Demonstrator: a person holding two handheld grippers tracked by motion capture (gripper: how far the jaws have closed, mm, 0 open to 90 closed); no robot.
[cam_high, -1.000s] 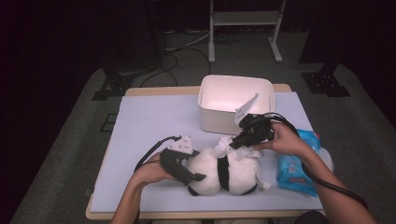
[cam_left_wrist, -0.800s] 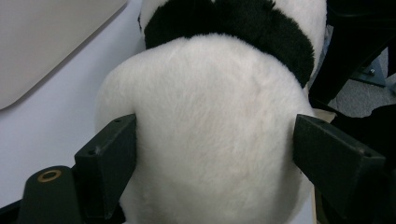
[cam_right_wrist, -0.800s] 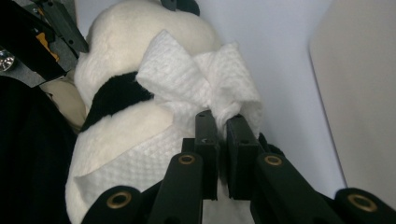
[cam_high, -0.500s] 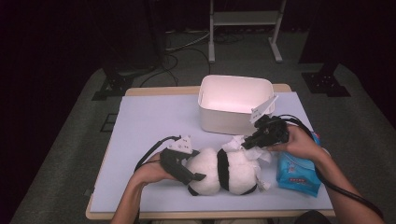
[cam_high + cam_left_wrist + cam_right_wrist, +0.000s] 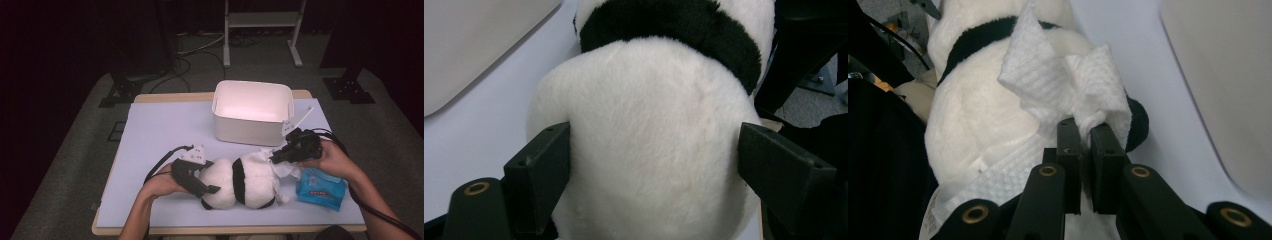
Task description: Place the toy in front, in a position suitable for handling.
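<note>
Plush panda held and wiped near the front edge of the bench

The left tongs (image 5: 212, 189) clamp the white body of the plush panda (image 5: 245, 182) — jaws set wide, pressing into the fur on both sides. The right tongs (image 5: 274, 159) pinch a bunched white wipe (image 5: 1068, 85) against the panda's other end. A blue wipe pack (image 5: 320, 187) lies toward the front right corner, and a white bin (image 5: 252, 112) stands by the far edge.

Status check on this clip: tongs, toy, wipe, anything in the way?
Left tongs clamped on plush panda. Right tongs shut on white wipe, against the panda. White bin behind, wipe pack beside; nothing blocking.
</note>
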